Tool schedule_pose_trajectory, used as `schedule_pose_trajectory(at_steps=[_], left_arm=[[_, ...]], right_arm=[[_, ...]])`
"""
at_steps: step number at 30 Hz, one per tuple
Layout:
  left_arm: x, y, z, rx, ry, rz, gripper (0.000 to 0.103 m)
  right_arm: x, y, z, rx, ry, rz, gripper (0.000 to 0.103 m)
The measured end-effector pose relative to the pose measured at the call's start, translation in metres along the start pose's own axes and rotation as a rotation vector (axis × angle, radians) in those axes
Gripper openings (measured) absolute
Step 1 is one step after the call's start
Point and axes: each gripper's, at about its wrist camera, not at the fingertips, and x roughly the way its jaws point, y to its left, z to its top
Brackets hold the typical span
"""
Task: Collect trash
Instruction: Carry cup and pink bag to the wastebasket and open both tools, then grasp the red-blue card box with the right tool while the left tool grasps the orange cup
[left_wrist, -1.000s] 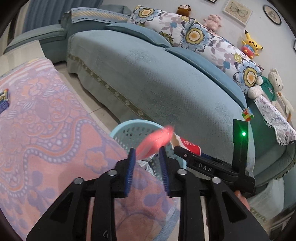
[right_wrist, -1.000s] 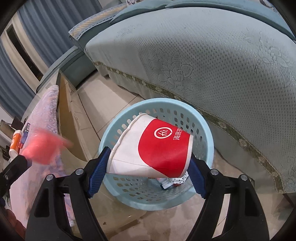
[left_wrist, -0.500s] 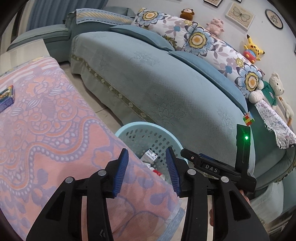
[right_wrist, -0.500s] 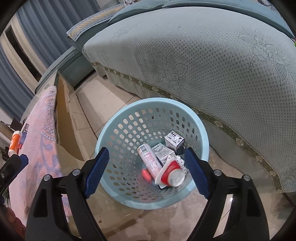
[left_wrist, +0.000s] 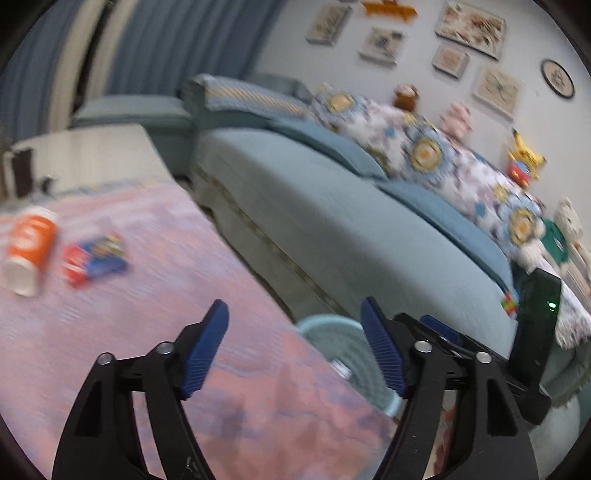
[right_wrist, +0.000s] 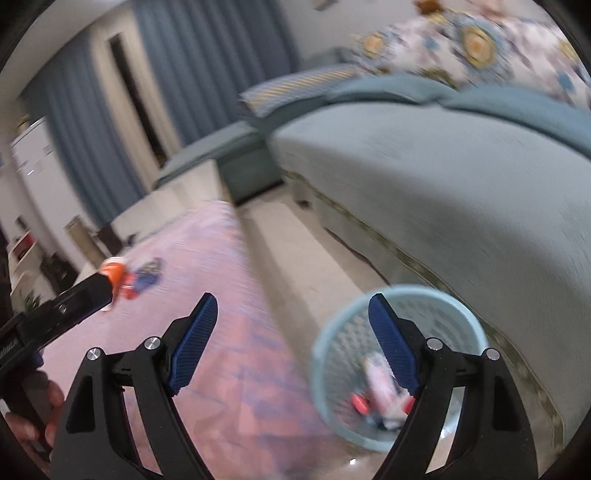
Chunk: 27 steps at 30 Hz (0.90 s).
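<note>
We have just dropped both pieces into the pale blue perforated plastic basket (right_wrist: 397, 363). Our left gripper (left_wrist: 293, 350) is opening, empty; our right gripper (right_wrist: 291, 345) stands wide, empty. Next, the orange paper cup (left_wrist: 29, 249) at ten o'clock.

Sofa (left_wrist: 354, 229) w/ floral cushions (left_wrist: 424, 151)

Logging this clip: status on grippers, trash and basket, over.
Left gripper empty, jaws opening; right gripper open, empty. Trash already in light blue basket; orange cup and blue packet remain on pink cloth. Path clear.
</note>
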Motion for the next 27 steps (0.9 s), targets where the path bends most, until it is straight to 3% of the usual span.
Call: schedule_pose_trajectory(at_steps=[5, 9, 14, 19, 22, 24, 27], left_arm=[[-0.037, 0.069, 0.025, -0.019, -0.088, 0.213, 0.077], [-0.050, 0.131, 0.037, -0.094, -0.102, 0.335, 0.079], [-0.028, 0.207, 0.049, -0.169, 0.009, 0.453, 0.084], [0.005, 0.246, 0.050, -0.217, 0.113, 0.472, 0.082], [0.025, 0.264, 0.048, -0.262, 0.167, 0.431, 0.075], [0.037, 0.270, 0.048, -0.268, 0.202, 0.457, 0.061], [0.038, 0.274, 0.040, -0.285, 0.178, 0.429, 0.057]], right_arm=[[0.024, 0.083, 0.022, -0.148, 0.003, 0.071, 0.080], [0.054, 0.139, 0.026, -0.248, 0.027, 0.114, 0.078], [0.108, 0.188, 0.017, -0.332, 0.124, 0.151, 0.049], [0.153, 0.210, 0.002, -0.344, 0.222, 0.183, 0.044], [0.169, 0.217, -0.003, -0.326, 0.280, 0.227, 0.044], [0.178, 0.220, -0.004, -0.321, 0.301, 0.237, 0.044], [0.191, 0.226, -0.005, -0.299, 0.347, 0.257, 0.044]])
